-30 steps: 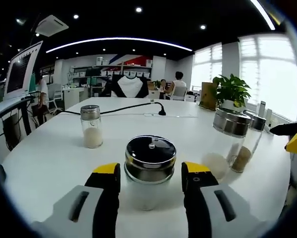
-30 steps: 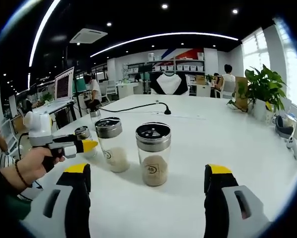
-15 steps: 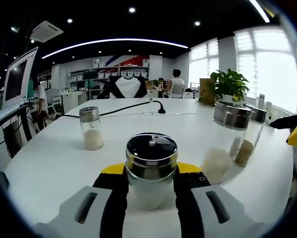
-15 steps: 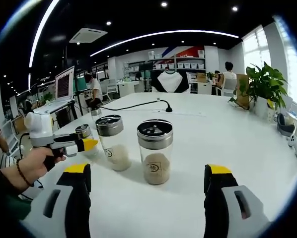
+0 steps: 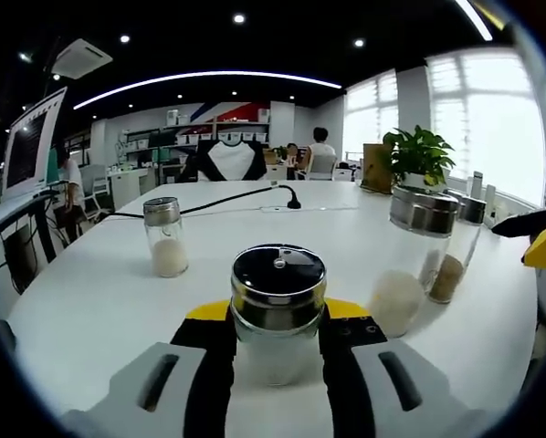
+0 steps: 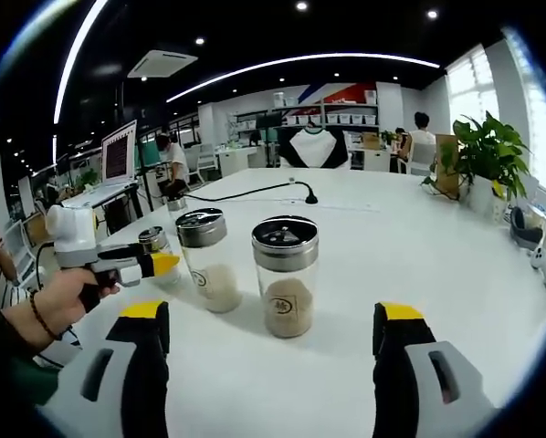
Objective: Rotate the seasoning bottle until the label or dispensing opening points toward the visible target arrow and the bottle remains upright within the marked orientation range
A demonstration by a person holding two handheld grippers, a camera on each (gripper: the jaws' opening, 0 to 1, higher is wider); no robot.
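A glass seasoning bottle [image 5: 278, 315] with a black lid and steel collar stands upright on the white table [image 5: 90, 301]. My left gripper [image 5: 278, 321] is shut on it, a yellow-tipped jaw pressed to each side of it. In the right gripper view the left gripper [image 6: 131, 265] comes in from the left in a person's hand [image 6: 49, 306], with the bottle's lid [image 6: 151, 240] behind its tip. My right gripper [image 6: 271, 327] stands open and wide. It is short of a bottle of brown seasoning [image 6: 285, 276] and a bottle of white seasoning [image 6: 207, 261].
A small shaker of white powder [image 5: 166, 237] stands at the left. A black cable [image 5: 241, 196] runs across the far table. A potted plant [image 5: 417, 157] sits at the back right. The two taller bottles [image 5: 410, 260] stand to the right of the held one.
The left gripper's jaws, open beside the black-lidded bottle a second ago, have shut on it. The right gripper has edged slightly closer to the two bottles.
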